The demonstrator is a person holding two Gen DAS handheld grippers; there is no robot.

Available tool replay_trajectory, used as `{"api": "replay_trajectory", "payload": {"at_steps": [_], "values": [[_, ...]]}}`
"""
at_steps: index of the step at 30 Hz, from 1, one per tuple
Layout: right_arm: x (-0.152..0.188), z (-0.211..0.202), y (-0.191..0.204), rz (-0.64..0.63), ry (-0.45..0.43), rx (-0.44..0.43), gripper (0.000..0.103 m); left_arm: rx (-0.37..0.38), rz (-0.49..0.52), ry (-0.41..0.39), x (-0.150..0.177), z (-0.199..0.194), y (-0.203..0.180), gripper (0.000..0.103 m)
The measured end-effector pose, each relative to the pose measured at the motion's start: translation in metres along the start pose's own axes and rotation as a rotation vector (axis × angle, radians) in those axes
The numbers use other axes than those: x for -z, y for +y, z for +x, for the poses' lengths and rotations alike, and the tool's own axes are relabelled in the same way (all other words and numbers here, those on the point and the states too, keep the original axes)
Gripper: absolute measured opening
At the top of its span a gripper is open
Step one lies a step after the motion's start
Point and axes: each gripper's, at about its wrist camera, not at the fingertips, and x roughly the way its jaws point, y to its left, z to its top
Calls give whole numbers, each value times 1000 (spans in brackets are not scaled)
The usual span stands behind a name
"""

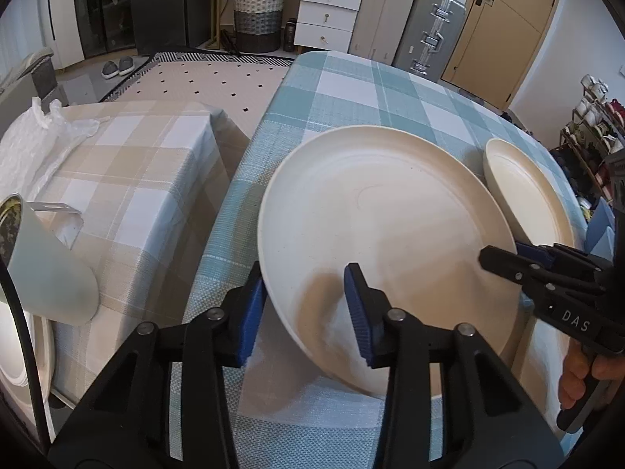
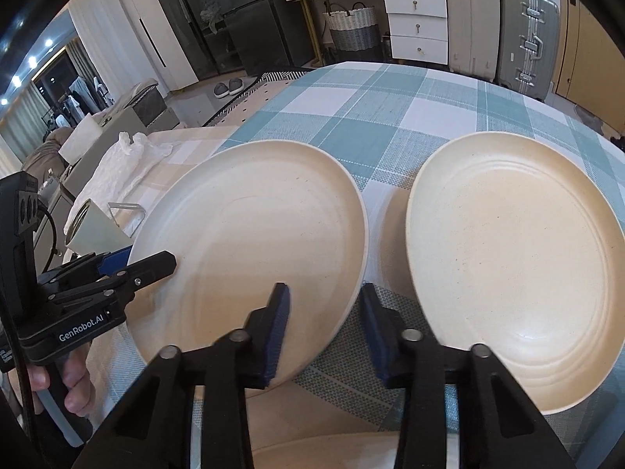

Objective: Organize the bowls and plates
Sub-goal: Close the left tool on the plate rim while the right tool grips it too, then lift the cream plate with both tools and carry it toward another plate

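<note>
A large cream plate is lifted and tilted above the blue checked table. My left gripper straddles its left rim with the jaws open, one finger on each side. My right gripper straddles its right rim, jaws also open with a gap. The left gripper shows in the right wrist view at the plate's left edge, the right gripper in the left wrist view. A second cream plate lies to the right on the table; it also shows in the left wrist view. Another cream rim lies below.
A pale green mug lies tilted on the beige checked side table, next to crumpled plastic. A white dish edge is at far left. Suitcases, drawers and a basket stand beyond the table.
</note>
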Motion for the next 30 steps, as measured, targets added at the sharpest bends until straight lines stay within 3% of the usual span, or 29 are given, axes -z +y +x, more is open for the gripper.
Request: {"api": "replay_trajectory", "payload": {"at_steps": [2, 7, 17, 30], "values": [[0, 0, -1, -1, -2, 21, 21, -21, 4, -5, 1, 0, 1, 23], [2, -2, -4, 3, -11, 39, 18, -23, 9, -11, 3, -2, 5, 15], [4, -12, 5, -33, -39, 71, 18, -44, 28, -51, 6, -18, 0, 15], [12, -51, 12, -48, -105, 70, 18, -44, 40, -124, 14, -68, -14, 15]]}}
